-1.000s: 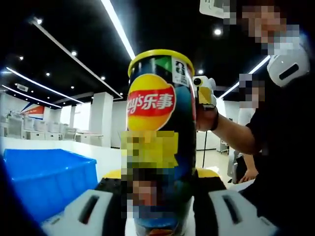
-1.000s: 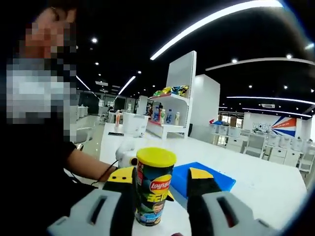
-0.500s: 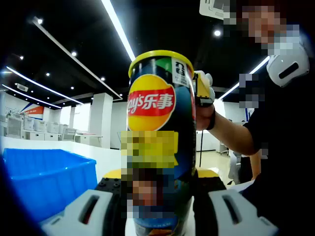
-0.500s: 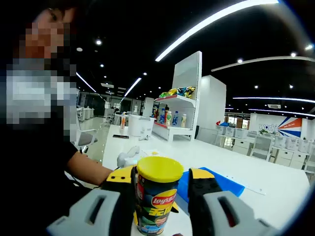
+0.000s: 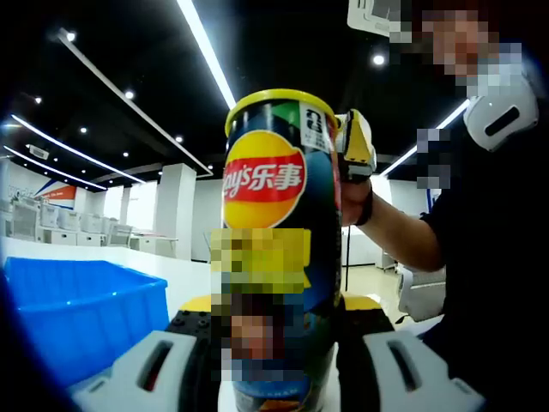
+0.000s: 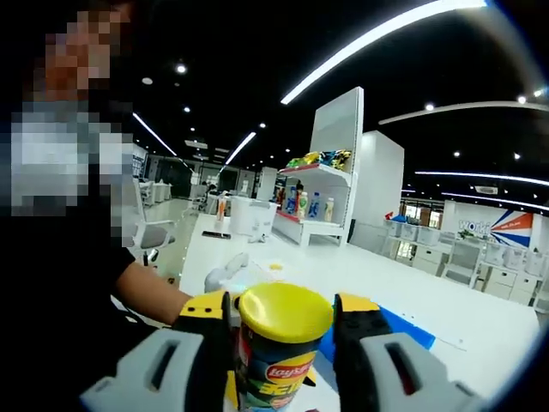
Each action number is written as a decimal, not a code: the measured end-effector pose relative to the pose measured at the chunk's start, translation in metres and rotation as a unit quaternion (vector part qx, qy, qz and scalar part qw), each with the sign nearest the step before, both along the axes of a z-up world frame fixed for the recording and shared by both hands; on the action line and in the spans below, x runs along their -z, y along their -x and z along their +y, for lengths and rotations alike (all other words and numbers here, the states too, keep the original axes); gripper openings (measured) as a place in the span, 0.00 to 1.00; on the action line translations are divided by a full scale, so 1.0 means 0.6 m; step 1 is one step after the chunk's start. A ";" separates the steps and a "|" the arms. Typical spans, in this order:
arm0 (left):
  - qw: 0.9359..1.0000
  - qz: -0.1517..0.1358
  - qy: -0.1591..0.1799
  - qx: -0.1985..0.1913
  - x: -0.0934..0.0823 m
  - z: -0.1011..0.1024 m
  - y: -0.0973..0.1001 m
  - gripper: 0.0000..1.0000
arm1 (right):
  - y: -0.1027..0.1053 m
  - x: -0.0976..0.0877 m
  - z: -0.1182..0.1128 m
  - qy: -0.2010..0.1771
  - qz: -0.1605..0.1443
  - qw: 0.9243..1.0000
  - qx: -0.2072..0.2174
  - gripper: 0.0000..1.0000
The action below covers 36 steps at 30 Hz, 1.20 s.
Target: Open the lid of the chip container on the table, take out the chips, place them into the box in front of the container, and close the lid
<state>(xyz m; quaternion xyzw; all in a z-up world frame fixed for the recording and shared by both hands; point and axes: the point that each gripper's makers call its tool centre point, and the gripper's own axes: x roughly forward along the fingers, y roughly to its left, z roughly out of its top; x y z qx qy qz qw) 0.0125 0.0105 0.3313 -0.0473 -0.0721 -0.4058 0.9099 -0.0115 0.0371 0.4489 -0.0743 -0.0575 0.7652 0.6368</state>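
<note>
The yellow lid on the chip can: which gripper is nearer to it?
Right. The right gripper straddles the yellow lid at the top of the chip can; the left gripper holds the can's lower body.

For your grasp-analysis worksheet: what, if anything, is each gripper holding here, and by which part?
The left gripper grips the chip container low on its body. The right gripper brackets the yellow lid, but contact cannot be told.

Left gripper (image 5: 279, 330) jaws clamped, right gripper (image 6: 283, 330) jaws spread
</note>
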 end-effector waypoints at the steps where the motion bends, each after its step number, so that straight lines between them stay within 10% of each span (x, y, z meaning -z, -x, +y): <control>1: 1.000 0.000 0.000 0.000 0.000 0.000 0.000 0.51 | 0.001 0.000 0.003 0.000 -0.001 1.000 -0.001 0.48; 36: 1.000 -0.001 0.003 0.007 -0.001 0.001 0.003 0.51 | 0.001 0.025 0.049 -0.003 0.029 1.000 -0.006 0.52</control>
